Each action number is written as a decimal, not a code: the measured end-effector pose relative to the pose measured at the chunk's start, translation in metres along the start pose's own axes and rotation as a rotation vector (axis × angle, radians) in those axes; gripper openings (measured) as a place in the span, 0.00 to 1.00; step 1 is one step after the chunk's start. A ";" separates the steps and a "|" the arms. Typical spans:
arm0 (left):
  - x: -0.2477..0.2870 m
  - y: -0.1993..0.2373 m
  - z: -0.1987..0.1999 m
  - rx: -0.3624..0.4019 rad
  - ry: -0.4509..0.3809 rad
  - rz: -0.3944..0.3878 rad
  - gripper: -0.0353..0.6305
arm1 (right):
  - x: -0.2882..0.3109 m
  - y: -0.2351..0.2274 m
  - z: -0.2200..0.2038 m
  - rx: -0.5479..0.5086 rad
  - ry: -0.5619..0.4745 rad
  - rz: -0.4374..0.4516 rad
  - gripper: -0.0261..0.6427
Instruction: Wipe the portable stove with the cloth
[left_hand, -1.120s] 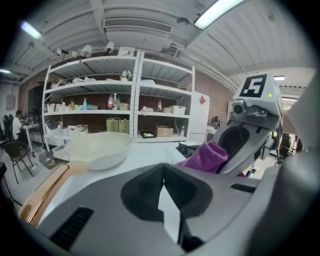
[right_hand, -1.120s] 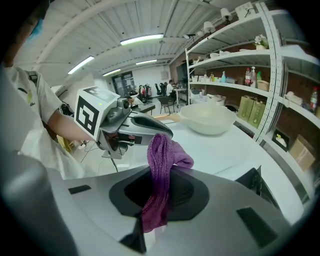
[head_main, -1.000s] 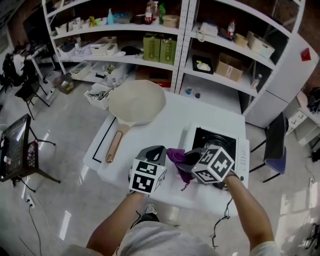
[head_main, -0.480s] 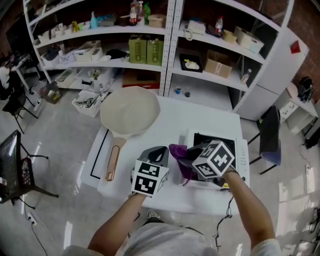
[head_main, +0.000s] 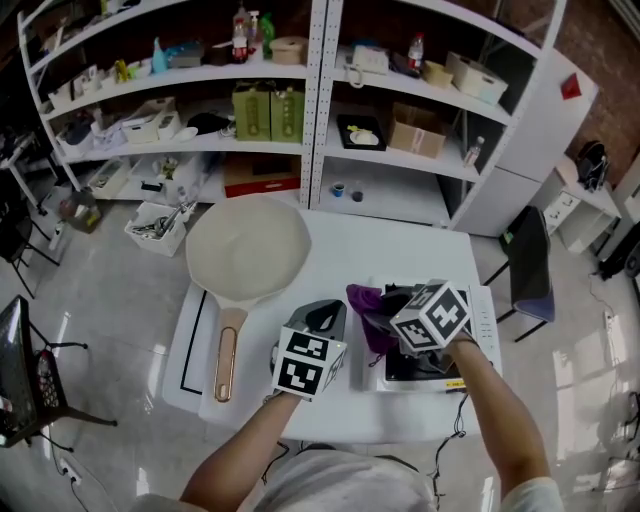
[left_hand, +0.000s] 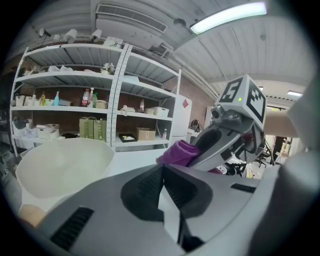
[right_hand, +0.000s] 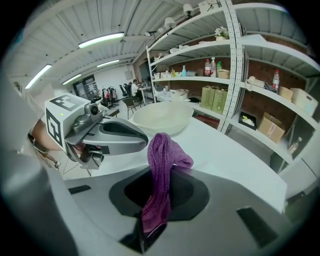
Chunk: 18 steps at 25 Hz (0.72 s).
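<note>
A purple cloth (right_hand: 161, 175) is clamped in my right gripper (head_main: 378, 312), which is shut on it; the cloth (head_main: 368, 310) hangs over the left edge of the white portable stove (head_main: 480, 330) with its black top (head_main: 415, 362). In the left gripper view the cloth (left_hand: 181, 152) shows bunched at the right gripper's jaws. My left gripper (head_main: 322, 320) hovers just left of the cloth, above the white table (head_main: 380, 250), its jaws shut with nothing between them. Much of the stove is hidden behind the right gripper's marker cube.
A large cream pan (head_main: 246, 250) with a copper-coloured handle (head_main: 225, 355) lies on the table's left half. White shelving (head_main: 320, 110) with boxes and bottles stands behind the table. A black chair (head_main: 528, 270) is to the right.
The view has shifted, and both grippers sit slightly further right and lower in it. The right gripper keeps its hold on the cloth by the stove's left edge.
</note>
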<state>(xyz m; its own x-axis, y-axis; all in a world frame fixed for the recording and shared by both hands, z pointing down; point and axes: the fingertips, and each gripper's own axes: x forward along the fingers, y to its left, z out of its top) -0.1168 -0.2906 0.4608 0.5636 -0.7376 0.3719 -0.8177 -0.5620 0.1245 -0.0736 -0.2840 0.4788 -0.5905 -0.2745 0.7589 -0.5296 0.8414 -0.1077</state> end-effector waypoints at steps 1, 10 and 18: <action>0.004 0.000 0.001 0.000 0.001 -0.011 0.06 | 0.000 -0.006 0.001 0.010 -0.003 -0.012 0.13; 0.032 0.005 0.007 -0.020 0.018 -0.088 0.06 | 0.002 -0.047 0.012 0.061 -0.003 -0.077 0.13; 0.049 0.005 0.002 -0.026 0.041 -0.120 0.06 | 0.006 -0.077 0.022 0.111 -0.023 -0.113 0.13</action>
<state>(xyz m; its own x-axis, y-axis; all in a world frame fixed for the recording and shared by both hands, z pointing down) -0.0933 -0.3305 0.4781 0.6528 -0.6496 0.3897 -0.7477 -0.6352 0.1936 -0.0501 -0.3611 0.4775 -0.5367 -0.3761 0.7554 -0.6567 0.7482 -0.0941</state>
